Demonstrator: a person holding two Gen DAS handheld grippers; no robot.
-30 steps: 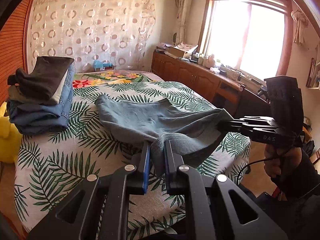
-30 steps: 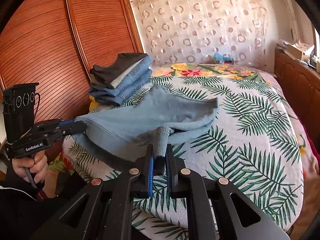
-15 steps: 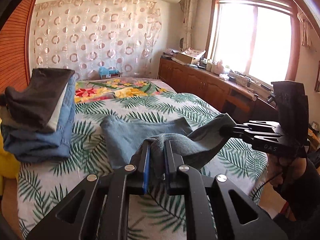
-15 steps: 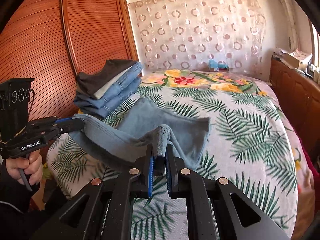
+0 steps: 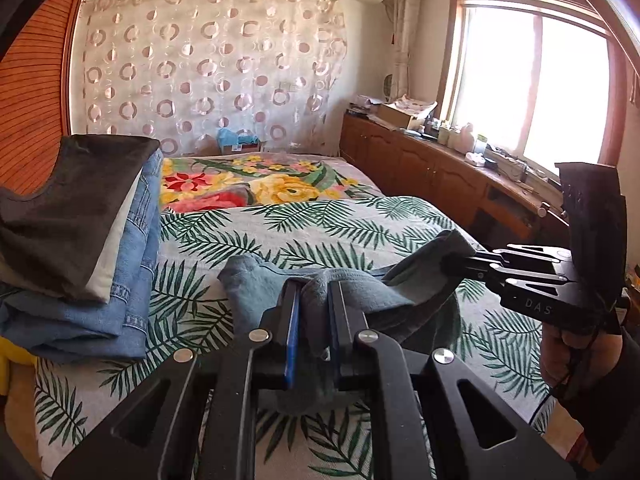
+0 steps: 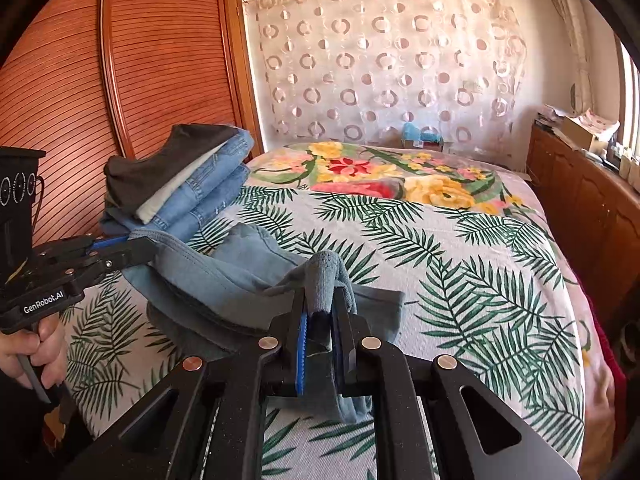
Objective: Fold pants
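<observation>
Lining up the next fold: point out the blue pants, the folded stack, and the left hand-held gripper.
blue pants [image 6: 208, 280], right wrist view, lifted fabric.
folded stack [image 5: 132, 240], left wrist view, denim side.
left hand-held gripper [image 5: 314, 300], left wrist view, between fingertips.

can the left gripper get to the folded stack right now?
Probably not yet. The left gripper is shut on the pants, which the right gripper also grips. The stack sits close beside it on the bed, nothing between.

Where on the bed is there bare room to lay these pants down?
Bare bedspread lies right of the pants, toward the cabinets, and beyond them up to the floral blanket. The left edge is crowded by the stack of folded clothes.
</observation>
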